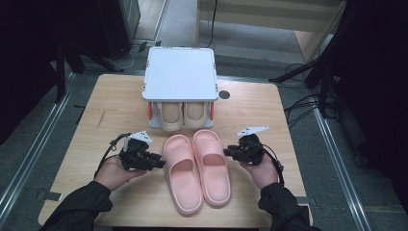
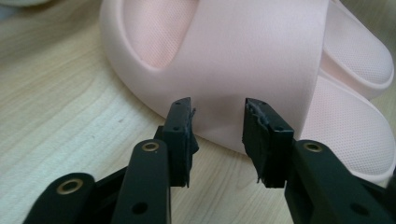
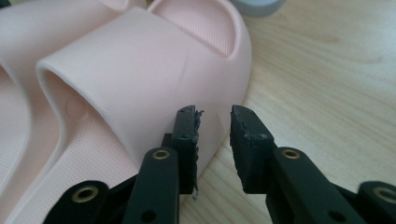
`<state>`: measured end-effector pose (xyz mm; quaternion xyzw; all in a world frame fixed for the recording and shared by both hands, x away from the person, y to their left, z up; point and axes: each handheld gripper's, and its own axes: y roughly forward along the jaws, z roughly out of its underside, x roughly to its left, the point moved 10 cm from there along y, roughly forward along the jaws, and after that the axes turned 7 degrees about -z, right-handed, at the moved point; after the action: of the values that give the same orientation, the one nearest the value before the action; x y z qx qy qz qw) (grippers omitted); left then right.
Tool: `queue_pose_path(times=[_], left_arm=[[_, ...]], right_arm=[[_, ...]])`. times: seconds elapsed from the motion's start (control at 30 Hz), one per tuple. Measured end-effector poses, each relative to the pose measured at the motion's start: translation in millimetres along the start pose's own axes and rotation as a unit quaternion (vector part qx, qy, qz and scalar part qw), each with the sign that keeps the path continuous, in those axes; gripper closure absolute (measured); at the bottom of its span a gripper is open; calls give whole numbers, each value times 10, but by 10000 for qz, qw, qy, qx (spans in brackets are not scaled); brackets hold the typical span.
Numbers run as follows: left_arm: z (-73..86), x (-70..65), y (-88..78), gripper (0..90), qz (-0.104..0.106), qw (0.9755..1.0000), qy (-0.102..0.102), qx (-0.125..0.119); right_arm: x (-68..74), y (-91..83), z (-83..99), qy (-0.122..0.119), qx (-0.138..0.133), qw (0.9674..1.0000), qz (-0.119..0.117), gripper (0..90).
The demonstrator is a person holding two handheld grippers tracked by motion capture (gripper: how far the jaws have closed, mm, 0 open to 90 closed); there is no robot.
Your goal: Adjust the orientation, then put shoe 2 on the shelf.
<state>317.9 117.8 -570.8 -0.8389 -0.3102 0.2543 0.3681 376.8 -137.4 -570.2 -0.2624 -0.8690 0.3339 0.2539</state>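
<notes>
both hands flank the pink slippers (image 1: 196,169) at table centre, left gripper (image 1: 155,161) at nine o'clock, right gripper (image 1: 230,151) at three, jaws parted and gripping nothing, lined up with the beige pair (image 1: 183,115) in the rack (image 1: 180,73) at twelve.

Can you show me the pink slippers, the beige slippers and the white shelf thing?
Pink rubber slide slippers (image 1: 211,166), high view, right slipper's footbed.
Beige slippers (image 1: 183,114), high view, toes under the rack.
White square-topped shoe rack (image 1: 180,72), high view, flat top.
</notes>
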Motion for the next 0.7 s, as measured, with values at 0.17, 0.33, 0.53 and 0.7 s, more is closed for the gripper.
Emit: queue_pose_path(times=[0.17, 0.33, 0.53, 0.7], left_arm=[[-43, 36, -61, 554, -46, 9999, -34, -104], [-65, 72, -87, 518, -108, 9998, -113, -139], [-106, 111, -138, 510, -84, 9993, -236, -271], [-157, 162, -181, 501, -69, 9984, -380, -422]], right_arm=[[51, -121, -126, 17, -427, 9990, -145, 658], [126, -213, -201, -150, -728, 9972, 84, 613], [314, -274, -247, -241, -913, 9955, -40, 559], [517, -327, -238, -383, -957, 9945, -200, 522]])
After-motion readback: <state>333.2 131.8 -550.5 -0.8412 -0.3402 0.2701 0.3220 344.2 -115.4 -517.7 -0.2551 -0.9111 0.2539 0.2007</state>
